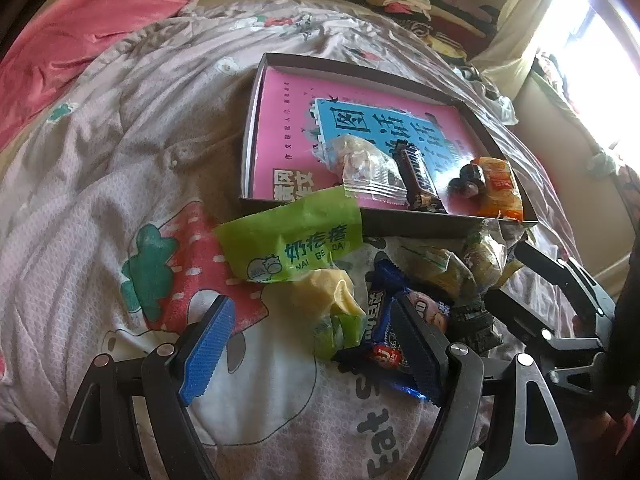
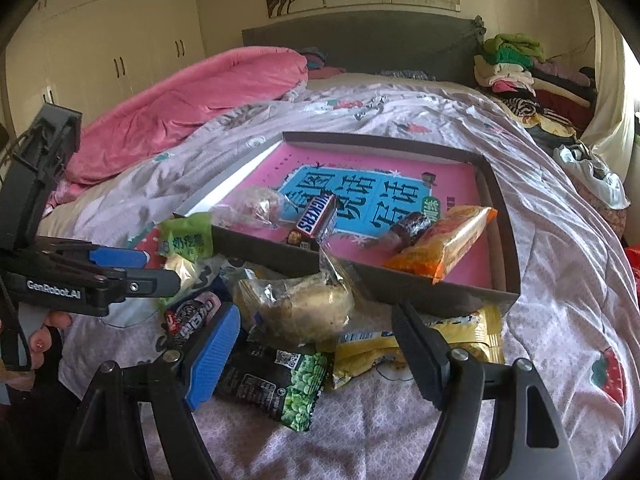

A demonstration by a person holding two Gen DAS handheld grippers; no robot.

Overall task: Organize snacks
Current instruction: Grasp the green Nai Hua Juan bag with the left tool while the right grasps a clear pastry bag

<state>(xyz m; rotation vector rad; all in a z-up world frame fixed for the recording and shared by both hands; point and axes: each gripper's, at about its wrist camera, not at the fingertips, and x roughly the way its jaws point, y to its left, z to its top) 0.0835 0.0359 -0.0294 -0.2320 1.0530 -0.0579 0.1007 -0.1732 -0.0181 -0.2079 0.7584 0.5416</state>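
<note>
The yellow-green candy lies on the bed at 12 o'clock between the spread fingers of the released left hand-held gripper, long axis pointing away; the right hand-held gripper, also released, is farther.

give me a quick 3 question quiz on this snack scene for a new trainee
1. True or false: the chocolate bar lies inside the tray.
2. Which lies outside the tray, on the quilt? A) orange packet B) green pea packet C) chocolate bar
3. Fill in: the left gripper and the right gripper both have their jaws ____.

Key: 1 true; 2 B; 3 open, with nothing held.
</note>
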